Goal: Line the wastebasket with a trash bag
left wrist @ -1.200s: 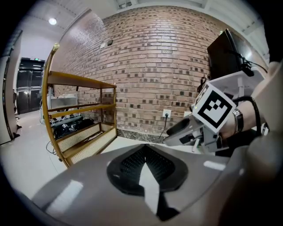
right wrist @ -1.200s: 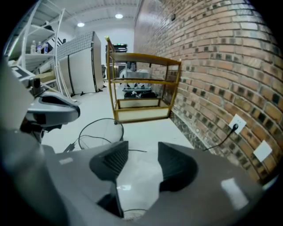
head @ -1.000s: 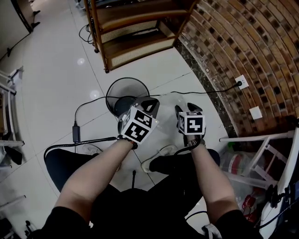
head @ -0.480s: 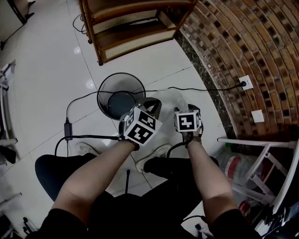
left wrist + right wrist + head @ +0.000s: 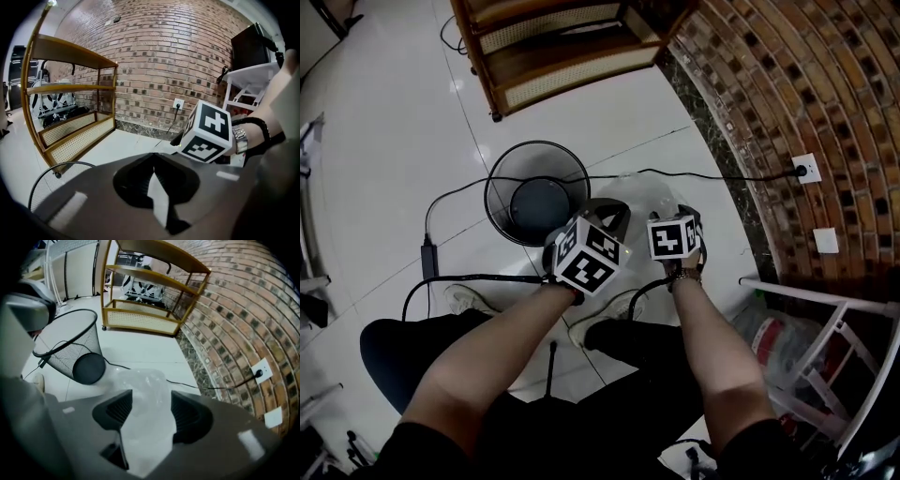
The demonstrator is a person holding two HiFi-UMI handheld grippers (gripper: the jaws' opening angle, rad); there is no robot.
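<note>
The black mesh wastebasket (image 5: 536,192) stands upright on the white tiled floor, also visible in the left gripper view (image 5: 51,183) and the right gripper view (image 5: 70,352). A clear trash bag (image 5: 642,195) hangs crumpled between my grippers, to the basket's right. My left gripper (image 5: 605,214) is shut, with a thin strip of the bag (image 5: 157,197) pinched in its jaws (image 5: 153,157). My right gripper (image 5: 675,214) has just been opening; its jaws (image 5: 150,401) stand wide with the loose bag (image 5: 140,385) lying between them.
A wooden shelf unit (image 5: 553,47) stands behind the basket. A black cable (image 5: 694,175) runs across the floor to a wall socket (image 5: 807,169) on the brick wall, and a power adapter (image 5: 427,251) lies at the left. A white rack (image 5: 834,319) stands at the right.
Both grippers have sunk toward the floor beside the basket, and the right one has tipped further downward. The bag stays between them.
</note>
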